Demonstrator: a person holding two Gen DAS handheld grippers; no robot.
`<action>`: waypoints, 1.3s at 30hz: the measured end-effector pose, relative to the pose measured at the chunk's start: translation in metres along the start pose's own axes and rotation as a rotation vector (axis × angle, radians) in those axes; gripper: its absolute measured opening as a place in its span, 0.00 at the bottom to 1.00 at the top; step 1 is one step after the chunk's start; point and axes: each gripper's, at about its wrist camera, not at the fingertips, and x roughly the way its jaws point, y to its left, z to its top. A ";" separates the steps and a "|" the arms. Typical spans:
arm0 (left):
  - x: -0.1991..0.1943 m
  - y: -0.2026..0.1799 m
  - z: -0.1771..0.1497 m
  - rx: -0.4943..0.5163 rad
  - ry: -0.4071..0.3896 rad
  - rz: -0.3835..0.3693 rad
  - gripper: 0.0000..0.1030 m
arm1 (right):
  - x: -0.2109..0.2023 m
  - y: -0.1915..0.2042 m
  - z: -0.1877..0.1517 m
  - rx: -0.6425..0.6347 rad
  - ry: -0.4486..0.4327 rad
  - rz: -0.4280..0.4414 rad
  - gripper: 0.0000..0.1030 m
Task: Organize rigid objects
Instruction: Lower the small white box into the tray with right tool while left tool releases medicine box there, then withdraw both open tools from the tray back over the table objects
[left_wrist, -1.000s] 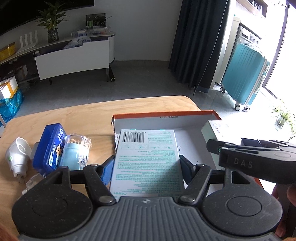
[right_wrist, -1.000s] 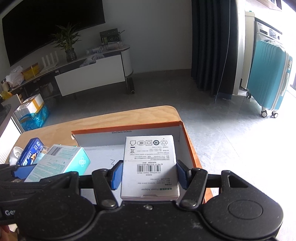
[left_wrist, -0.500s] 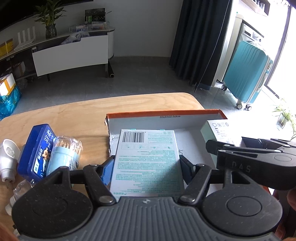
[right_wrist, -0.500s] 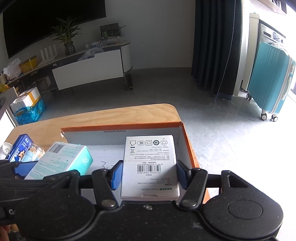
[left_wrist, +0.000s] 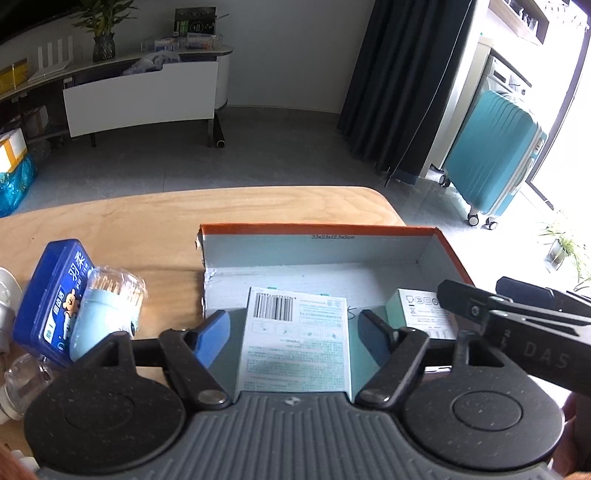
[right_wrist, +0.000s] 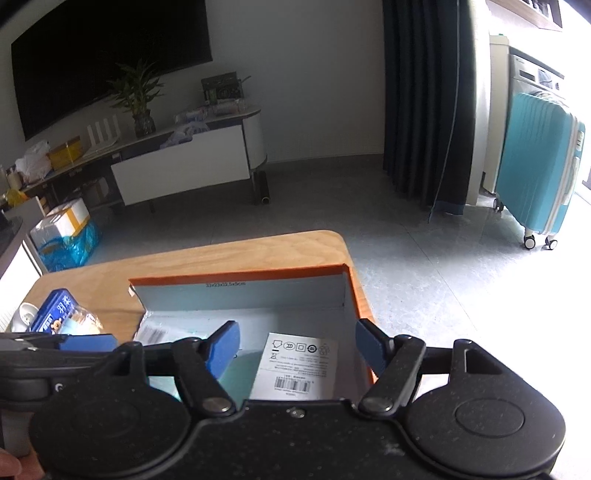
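An orange-rimmed cardboard box (left_wrist: 317, 230) (right_wrist: 240, 275) sits on the wooden table. A white and teal carton (left_wrist: 295, 343) lies on its floor between the spread fingers of my left gripper (left_wrist: 293, 325), which is open. A small white carton (right_wrist: 295, 365) (left_wrist: 424, 310) lies on the box floor at the right, between the spread fingers of my right gripper (right_wrist: 297, 343), also open. Neither gripper touches its carton.
Left of the box lie a blue tin (left_wrist: 51, 299), a clear jar of toothpicks with a light blue base (left_wrist: 107, 306) and a small clear bottle (left_wrist: 22, 380). Beyond the table's far edge (left_wrist: 221, 195) are grey floor and a teal suitcase (left_wrist: 495, 155).
Both grippers have opened and let go of their cartons, which now lie inside the box. Both grippers have drawn up and back a little.
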 end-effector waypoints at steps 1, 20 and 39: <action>-0.002 -0.002 0.000 0.005 -0.004 -0.002 0.78 | -0.004 -0.001 0.000 0.003 -0.007 -0.006 0.80; -0.056 0.009 -0.015 0.038 -0.022 0.111 0.97 | -0.052 0.019 -0.017 0.062 -0.008 -0.014 0.81; -0.104 0.068 -0.043 -0.029 -0.037 0.195 0.97 | -0.073 0.089 -0.039 0.005 0.019 0.089 0.81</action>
